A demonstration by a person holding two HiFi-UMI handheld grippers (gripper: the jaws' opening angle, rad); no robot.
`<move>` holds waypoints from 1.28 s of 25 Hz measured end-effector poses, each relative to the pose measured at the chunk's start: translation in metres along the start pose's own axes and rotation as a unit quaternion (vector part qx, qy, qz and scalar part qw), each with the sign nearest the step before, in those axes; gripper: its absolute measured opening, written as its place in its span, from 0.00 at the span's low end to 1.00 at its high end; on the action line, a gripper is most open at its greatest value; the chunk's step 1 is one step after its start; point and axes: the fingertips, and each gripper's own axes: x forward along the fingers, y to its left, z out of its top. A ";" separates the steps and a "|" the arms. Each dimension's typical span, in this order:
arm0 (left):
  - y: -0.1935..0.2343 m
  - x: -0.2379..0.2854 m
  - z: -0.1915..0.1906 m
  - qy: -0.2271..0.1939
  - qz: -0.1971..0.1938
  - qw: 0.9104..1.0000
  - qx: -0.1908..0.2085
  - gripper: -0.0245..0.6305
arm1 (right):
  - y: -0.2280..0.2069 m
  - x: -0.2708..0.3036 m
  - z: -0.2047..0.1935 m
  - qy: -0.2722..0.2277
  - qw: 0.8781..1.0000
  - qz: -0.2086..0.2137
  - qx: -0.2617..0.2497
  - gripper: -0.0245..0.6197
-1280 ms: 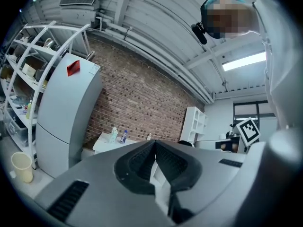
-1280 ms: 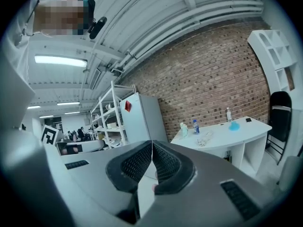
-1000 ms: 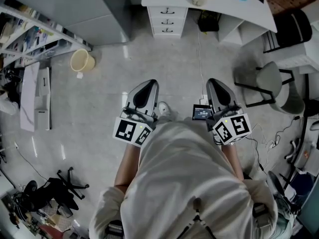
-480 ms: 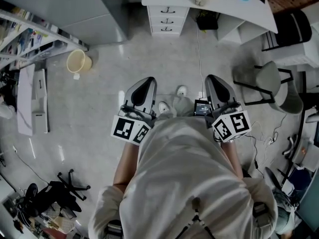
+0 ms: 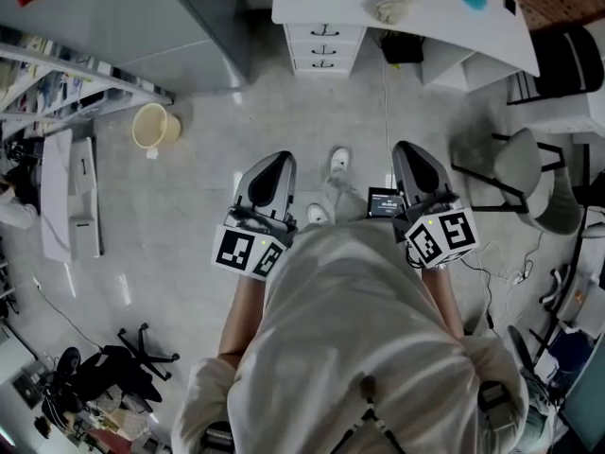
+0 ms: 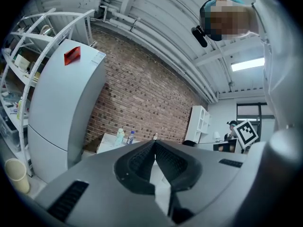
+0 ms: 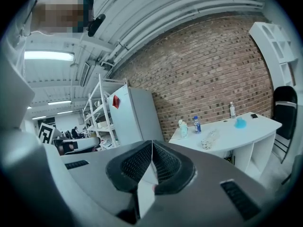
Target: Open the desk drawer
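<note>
The white curved counter (image 5: 435, 12) is cut off at the top edge. Its white three-drawer unit (image 5: 324, 45) is closed, contents hidden. Left gripper (image 5: 282, 157) and right gripper (image 5: 408, 148) hold their jaws pressed together, empty.

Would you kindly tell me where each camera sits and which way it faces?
Head view: on the person's head, facing steeply down at the floor; shirt, left gripper, right gripper show.
Left gripper view: on that gripper, facing along shut jaws toward the fridge; shirt at right.
Right gripper view: on that gripper, facing along shut jaws toward the desk; shirt at left.
Shared: desk, in head and right gripper views.
</note>
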 end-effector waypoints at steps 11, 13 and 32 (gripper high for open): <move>0.045 0.121 0.021 0.012 0.011 1.000 0.017 0.05 | -0.080 0.097 0.033 0.012 1.000 0.018 0.008 0.08; 0.048 0.139 0.022 0.013 0.014 1.000 0.019 0.05 | -0.093 0.109 0.037 0.013 1.000 0.023 0.008 0.08; 0.126 0.268 -0.018 0.065 -0.018 0.998 0.014 0.05 | -0.175 0.229 0.030 0.033 0.999 0.010 -0.006 0.08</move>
